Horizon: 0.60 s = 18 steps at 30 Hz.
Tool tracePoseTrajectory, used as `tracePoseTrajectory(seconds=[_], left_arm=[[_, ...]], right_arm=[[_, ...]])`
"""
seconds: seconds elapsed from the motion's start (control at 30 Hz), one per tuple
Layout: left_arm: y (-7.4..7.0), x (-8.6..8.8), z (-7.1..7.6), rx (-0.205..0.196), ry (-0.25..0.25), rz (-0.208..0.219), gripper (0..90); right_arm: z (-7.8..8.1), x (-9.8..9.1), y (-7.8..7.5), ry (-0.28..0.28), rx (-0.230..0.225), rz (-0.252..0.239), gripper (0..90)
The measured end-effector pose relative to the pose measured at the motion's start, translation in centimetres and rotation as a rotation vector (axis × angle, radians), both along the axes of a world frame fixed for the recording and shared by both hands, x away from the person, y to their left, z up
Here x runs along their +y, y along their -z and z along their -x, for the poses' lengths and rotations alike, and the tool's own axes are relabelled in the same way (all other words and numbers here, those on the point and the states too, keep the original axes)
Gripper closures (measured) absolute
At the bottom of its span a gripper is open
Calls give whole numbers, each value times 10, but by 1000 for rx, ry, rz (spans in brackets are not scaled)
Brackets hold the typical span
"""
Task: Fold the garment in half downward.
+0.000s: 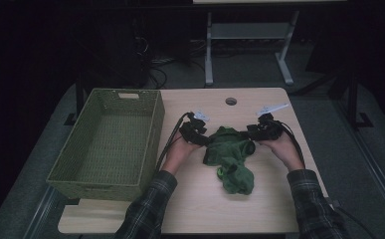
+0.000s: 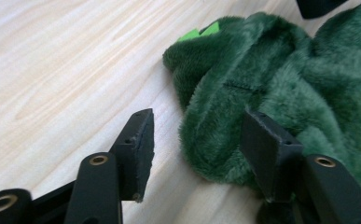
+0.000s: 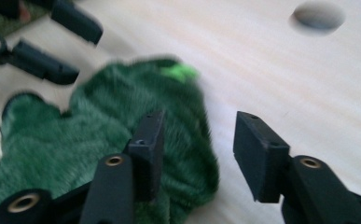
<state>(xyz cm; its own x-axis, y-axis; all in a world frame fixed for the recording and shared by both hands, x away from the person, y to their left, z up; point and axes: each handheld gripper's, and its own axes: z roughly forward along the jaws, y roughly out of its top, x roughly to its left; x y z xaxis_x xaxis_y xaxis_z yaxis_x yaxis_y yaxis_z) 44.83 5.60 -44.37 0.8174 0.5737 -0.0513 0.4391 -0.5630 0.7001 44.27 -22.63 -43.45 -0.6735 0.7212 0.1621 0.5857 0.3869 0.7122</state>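
A fuzzy green cloth [image 1: 230, 158] lies in a crumpled heap on the wooden worktop [image 1: 259, 209]. The green woven basket [image 1: 152, 130] sits just to the left of the cloth, and I can see nothing inside it but its woven bottom. The left gripper [image 1: 201, 132] is at the cloth's top left edge, between the cloth and the basket. In the left gripper view its jaws are apart, with a fold of the cloth's edge between them; one jaw rests against the fur and the other stands clear of it over bare wood. The right gripper [image 1: 252, 132] is at the cloth's top right edge. Its jaws are apart too, one lying over the fur and one out over the worktop. A small round hole [image 1: 231, 101] in the worktop is just behind the cloth.
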Motion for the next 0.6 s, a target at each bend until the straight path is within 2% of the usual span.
tracePoseTrajectory(seconds=[0.1, 0.13, 0.23, 0.33, 0.4, 0.5, 0.6], left_arm=[[5, -1, -2, 18, 5, 1, 471], [6, -1, -2, 22, 10, 8, 485], [9, -2, -3, 21, 9, -3, 524], [13, -2, -5, 38, 0, 15, 576], [14, -2, -6, 41, 5, 5, 612], [17, -3, -7, 52, 10, -2, 690], [19, -7, -8, 59, 18, -13, 800]], right_arm=[[-4, 5, 4, -19, 28, 4, 546], [-5, 6, 6, -27, 25, 11, 554], [-8, 9, 11, -26, 46, 25, 580], [-11, 10, 18, -28, 60, 42, 608], [-12, 10, 19, -23, 69, 37, 635], [-14, 10, 22, -16, 78, 43, 689], [-15, 12, 26, -12, 92, 62, 790]])
